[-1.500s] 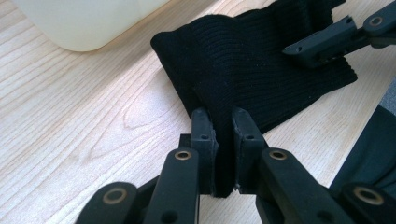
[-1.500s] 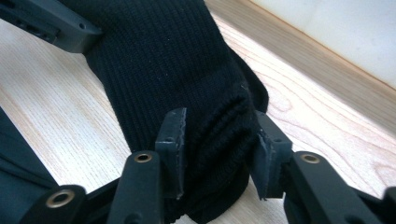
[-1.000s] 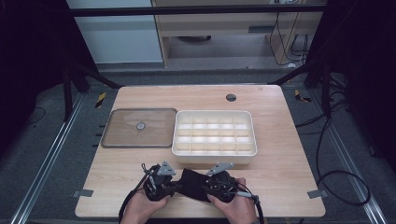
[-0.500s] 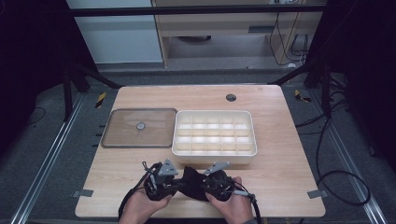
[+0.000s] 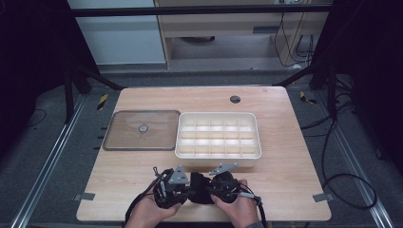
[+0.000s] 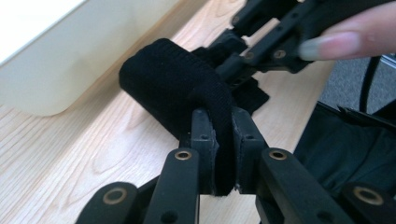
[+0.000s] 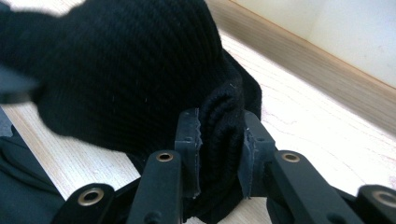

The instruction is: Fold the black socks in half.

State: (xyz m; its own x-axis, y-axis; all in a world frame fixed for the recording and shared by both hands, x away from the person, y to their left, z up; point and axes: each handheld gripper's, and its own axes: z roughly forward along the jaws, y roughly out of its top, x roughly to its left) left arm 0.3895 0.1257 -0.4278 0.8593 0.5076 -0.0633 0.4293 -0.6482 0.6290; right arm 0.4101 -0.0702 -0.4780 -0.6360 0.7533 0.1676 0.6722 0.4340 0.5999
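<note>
A rolled black knitted sock [image 5: 199, 186] lies at the table's near edge, just in front of the cream divided tray [image 5: 252, 154]. Both grippers hold it from opposite ends. My left gripper [image 6: 223, 140] is shut on a fold of the sock [image 6: 173, 84], with the other gripper and a fingertip beyond the roll. My right gripper [image 7: 219, 140] is shut on a thick bunched edge of the sock [image 7: 116, 60]. In the high view the left gripper [image 5: 183, 186] and right gripper [image 5: 211, 186] sit close together, held by two hands.
The cream tray has several empty compartments. A brown-tinted flat lid [image 5: 141, 129] with a small knob lies to its left. A round dark hole [image 5: 235, 99] sits at the table's far side. Cables trail from both grippers off the near edge.
The two grippers and the sock between them have shifted slightly; the hands stay close together at the near edge. Tray and lid are unmoved.
</note>
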